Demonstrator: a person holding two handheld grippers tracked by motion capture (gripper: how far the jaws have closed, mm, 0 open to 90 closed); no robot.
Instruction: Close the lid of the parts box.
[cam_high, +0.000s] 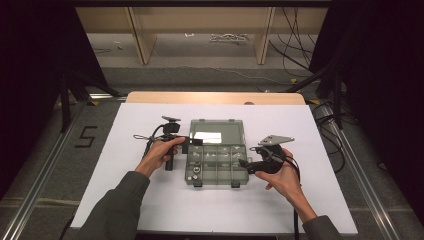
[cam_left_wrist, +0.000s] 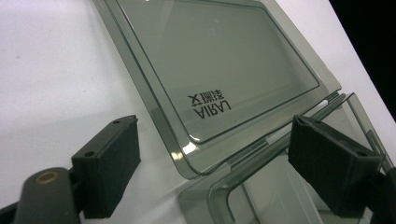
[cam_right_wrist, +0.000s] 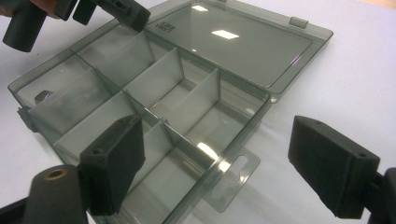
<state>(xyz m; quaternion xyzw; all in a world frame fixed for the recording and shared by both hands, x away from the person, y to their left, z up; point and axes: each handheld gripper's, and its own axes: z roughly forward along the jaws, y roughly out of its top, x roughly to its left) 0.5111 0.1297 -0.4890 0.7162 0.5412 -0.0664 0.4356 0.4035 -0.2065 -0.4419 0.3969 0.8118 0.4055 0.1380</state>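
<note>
One clear plastic box (cam_high: 217, 159) lies open between two grippers: the left gripper (cam_high: 196, 142) at its left edge, the right gripper (cam_high: 245, 164) at its right edge. The box has one lid (cam_high: 217, 131), folded back beyond the left gripper. Two hands (cam_high: 161, 153) hold the grippers. One white table (cam_high: 150, 205) carries it all.

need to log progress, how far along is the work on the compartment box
Done: the compartment box lies open, its lid flat on the table, with small parts in some front compartments. In hand: the left gripper hovers open at the lid's hinge corner, and the right gripper hovers open at the box's right edge; neither grips anything. Left: probably closing the lid or handling the parts, not yet begun.
</note>
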